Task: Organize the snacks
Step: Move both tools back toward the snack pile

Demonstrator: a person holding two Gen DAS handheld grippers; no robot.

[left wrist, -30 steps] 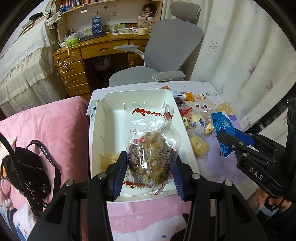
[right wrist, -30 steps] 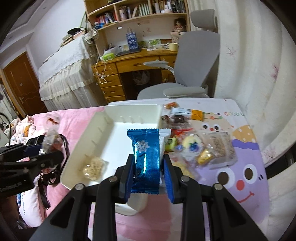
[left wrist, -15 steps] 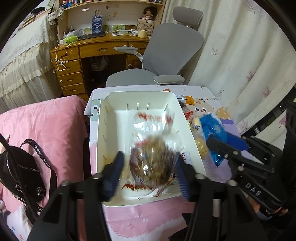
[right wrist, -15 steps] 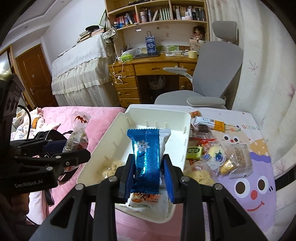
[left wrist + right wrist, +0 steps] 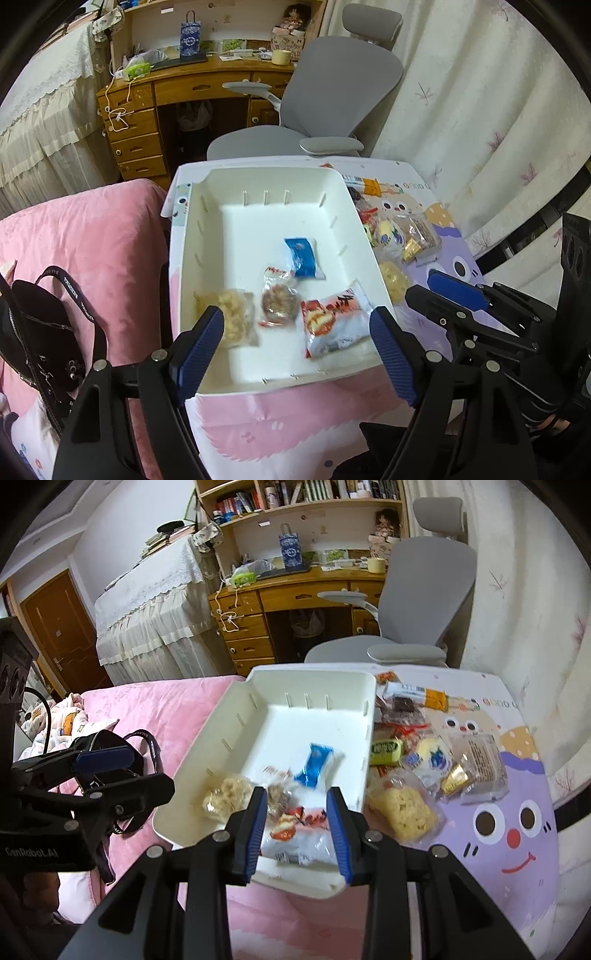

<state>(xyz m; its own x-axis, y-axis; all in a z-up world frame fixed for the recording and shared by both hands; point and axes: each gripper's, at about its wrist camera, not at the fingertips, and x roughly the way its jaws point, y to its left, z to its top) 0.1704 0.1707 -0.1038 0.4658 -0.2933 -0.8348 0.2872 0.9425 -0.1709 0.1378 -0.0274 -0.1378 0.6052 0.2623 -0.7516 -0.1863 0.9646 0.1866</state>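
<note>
As left claw (image 5: 297,339) opened, cookie packet (image 5: 277,301) dropped

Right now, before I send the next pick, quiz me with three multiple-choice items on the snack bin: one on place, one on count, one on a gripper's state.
1. Where does the blue packet lie?
A. in the white bin
B. on the purple mat
C. on the pink blanket

2. How many packets lie in the white bin?
A. two
B. four
C. six

3. How is the left gripper?
A. shut on the cookie
B. open and empty
C. shut on nothing

Answers:
1 A: the blue packet rests on the bin floor, toward the right wall.
2 B: a puffed snack, a cookie, a red-and-white packet and the blue packet.
3 B: its jaws have just been opening and stand wide above the bin, with nothing held between them.
</note>
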